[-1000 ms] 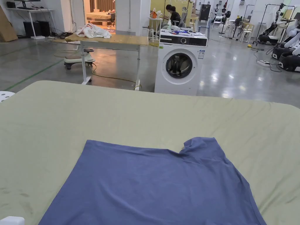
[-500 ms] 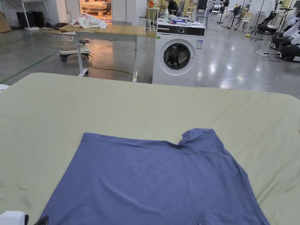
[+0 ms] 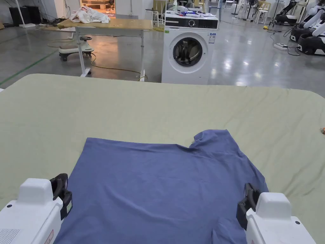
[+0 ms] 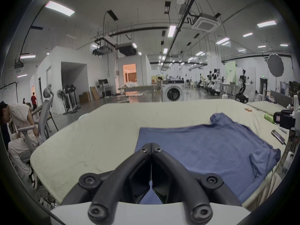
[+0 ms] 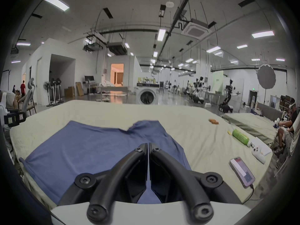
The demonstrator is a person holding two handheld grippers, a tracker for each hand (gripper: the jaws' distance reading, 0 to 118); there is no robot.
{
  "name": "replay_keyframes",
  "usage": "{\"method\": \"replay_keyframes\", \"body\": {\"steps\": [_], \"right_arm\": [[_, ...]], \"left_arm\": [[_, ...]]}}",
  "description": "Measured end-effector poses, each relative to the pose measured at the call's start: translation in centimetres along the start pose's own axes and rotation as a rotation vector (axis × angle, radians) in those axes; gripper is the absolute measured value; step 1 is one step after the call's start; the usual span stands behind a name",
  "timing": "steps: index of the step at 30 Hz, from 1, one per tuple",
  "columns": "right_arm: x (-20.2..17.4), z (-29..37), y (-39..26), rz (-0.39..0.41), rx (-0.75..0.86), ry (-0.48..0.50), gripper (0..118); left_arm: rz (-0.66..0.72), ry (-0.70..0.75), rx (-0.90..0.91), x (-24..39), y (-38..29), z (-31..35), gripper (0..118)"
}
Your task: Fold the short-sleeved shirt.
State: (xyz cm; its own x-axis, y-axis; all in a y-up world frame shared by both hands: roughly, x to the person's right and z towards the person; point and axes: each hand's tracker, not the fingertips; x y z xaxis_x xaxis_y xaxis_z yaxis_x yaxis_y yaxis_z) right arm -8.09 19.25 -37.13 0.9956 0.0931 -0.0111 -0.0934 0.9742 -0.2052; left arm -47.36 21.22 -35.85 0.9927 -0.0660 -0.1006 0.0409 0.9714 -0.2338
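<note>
We see the blue short-sleeved shirt [image 3: 165, 187] lying spread flat on the pale green bed [image 3: 127, 108], filling the near half from about 7 o'clock to 5 o'clock in the head view, with one sleeve [image 3: 215, 141] bunched up toward 1 o'clock. The left gripper [image 4: 151, 149] hangs over the shirt's left edge at 7 o'clock, and in the left gripper view we find its fingers [image 4: 142, 157] pressed together with nothing between them. The right gripper [image 5: 148, 145] sits over the shirt's right edge at 5 o'clock, its fingers [image 5: 158, 155] likewise pressed together on nothing. Past the bed at 12 o'clock stands a washing machine [image 3: 188, 47]. In the right gripper view we note a green bottle [image 5: 240, 137] and a phone [image 5: 242, 171] on the bed at 3 o'clock, well apart from the shirt.
</note>
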Motion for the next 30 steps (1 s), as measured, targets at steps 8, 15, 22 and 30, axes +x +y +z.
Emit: {"method": "replay_keyframes", "body": {"steps": [8,15,22,30], "right_arm": [[-0.9,0.3,0.7,-0.008,0.050,0.005,0],[-0.4,0.3,0.5,-0.004,0.056,0.005,0],[-0.3,-0.2,-0.4,0.016,-0.004,0.022,0],[-0.3,-0.6,-1.6,0.032,-0.061,0.031,0]], "left_arm": [[-0.022,-0.012,-0.034,-1.0,-0.2,0.3,0],[0.004,-0.015,-0.246,-5.5,-2.4,1.2,0],[0.043,-0.094,-0.556,-9.6,-4.7,1.2,3],[0.117,-0.038,-0.783,-9.1,-7.0,-1.6,58]]}}
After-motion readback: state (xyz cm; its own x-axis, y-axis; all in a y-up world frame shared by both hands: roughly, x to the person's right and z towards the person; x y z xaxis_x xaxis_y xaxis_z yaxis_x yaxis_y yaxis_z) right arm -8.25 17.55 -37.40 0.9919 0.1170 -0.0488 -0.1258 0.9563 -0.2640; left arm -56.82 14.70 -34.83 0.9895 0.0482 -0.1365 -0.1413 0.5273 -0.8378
